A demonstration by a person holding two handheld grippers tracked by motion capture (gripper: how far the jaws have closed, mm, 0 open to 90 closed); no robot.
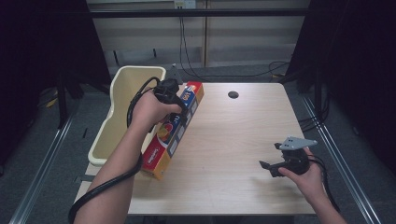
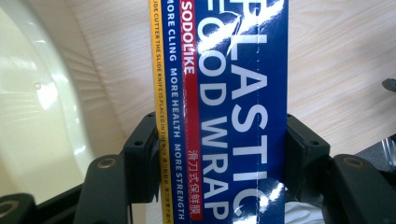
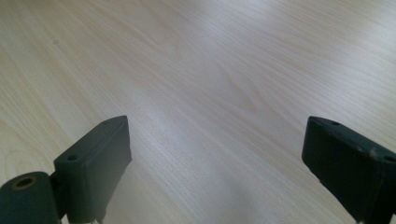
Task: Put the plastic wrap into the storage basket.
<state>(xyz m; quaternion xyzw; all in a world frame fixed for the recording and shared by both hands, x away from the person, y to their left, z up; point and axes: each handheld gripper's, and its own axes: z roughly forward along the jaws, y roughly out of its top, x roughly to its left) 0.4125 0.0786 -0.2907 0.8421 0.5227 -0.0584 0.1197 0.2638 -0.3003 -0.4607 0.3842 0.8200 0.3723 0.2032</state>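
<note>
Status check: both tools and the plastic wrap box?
Left tool shut on plastic wrap box, beside cream bin. Right tool open over bare table.

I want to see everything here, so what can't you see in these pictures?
- Box middle, high view: the left hand and left tongs cover it.
- Box ends, left tongs view: cut off by the top and bottom edges.
- Bin inside, high view: its near part is behind the forearm.
- Small print on the box, high view: too small to read.
- Dark spot on the table: too small to tell what it is.
</note>
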